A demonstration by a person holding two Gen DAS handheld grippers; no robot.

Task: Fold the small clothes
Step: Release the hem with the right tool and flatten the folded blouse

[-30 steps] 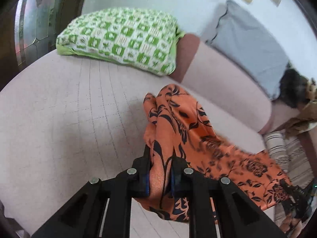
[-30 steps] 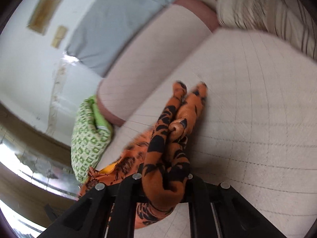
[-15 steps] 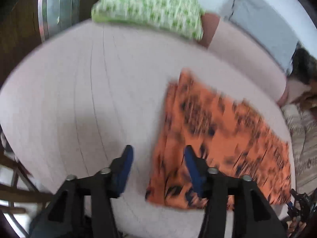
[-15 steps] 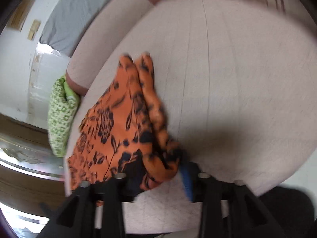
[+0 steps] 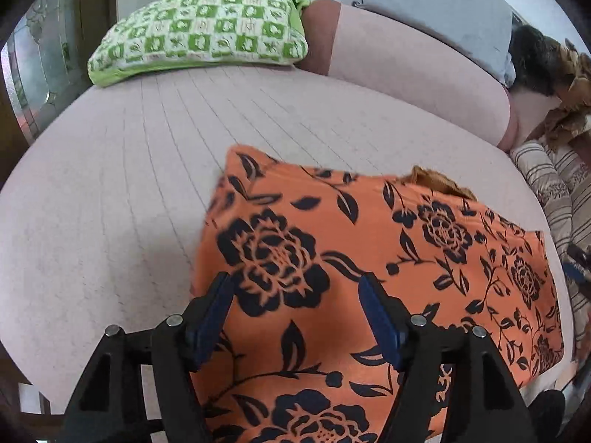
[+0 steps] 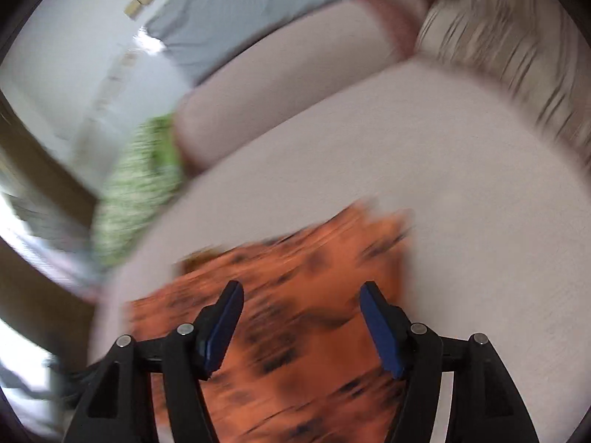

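Observation:
An orange garment with a black flower print (image 5: 369, 258) lies spread flat on the pale pink sofa seat (image 5: 129, 170). My left gripper (image 5: 295, 288) is open and empty, hovering over the garment's near left part. In the blurred right wrist view the same orange garment (image 6: 295, 288) lies flat below my right gripper (image 6: 301, 295), which is also open and empty above it.
A green and white checked cushion (image 5: 203, 29) lies at the back left of the seat. A grey cloth (image 5: 436, 3) drapes over the pink backrest (image 5: 406, 66). A striped cushion (image 5: 550, 184) sits at the right end. The cushion also shows in the right wrist view (image 6: 136, 192).
Both grippers held bunched corners of the garment one second ago. They have since let go and opened, and the garment now lies flat on the seat.

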